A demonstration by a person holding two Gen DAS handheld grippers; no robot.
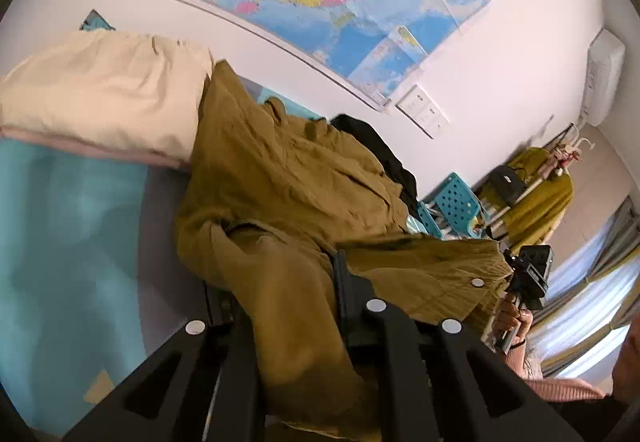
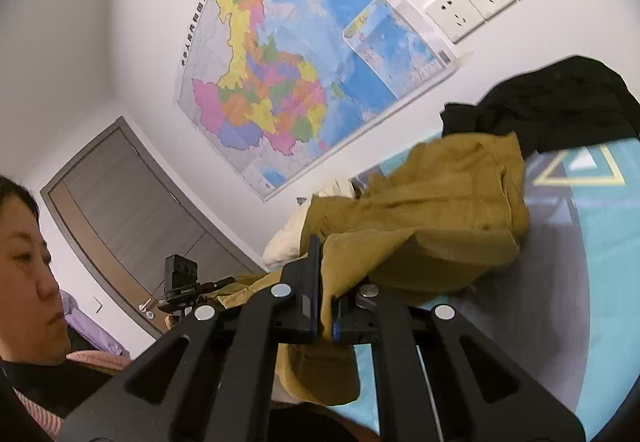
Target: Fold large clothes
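A large mustard-brown garment (image 1: pixel 288 178) lies crumpled on a teal and grey surface (image 1: pixel 72 242). My left gripper (image 1: pixel 280 282) is shut on a fold of it, which hangs down between the fingers. My right gripper (image 2: pixel 326 290) is shut on another edge of the same garment (image 2: pixel 432 210), with cloth pinched between the pads. The right gripper also shows in the left wrist view (image 1: pixel 528 278), at the garment's far end. The left gripper also shows in the right wrist view (image 2: pixel 180 282).
A cream pillow or folded bedding (image 1: pixel 104 90) lies beside the garment. A black garment (image 2: pixel 560 98) lies behind it near the wall. Blue perforated chairs (image 1: pixel 456 202) and a clothes rack with a yellow garment (image 1: pixel 536 194) stand further off. A wall map (image 2: pixel 288 74) hangs above.
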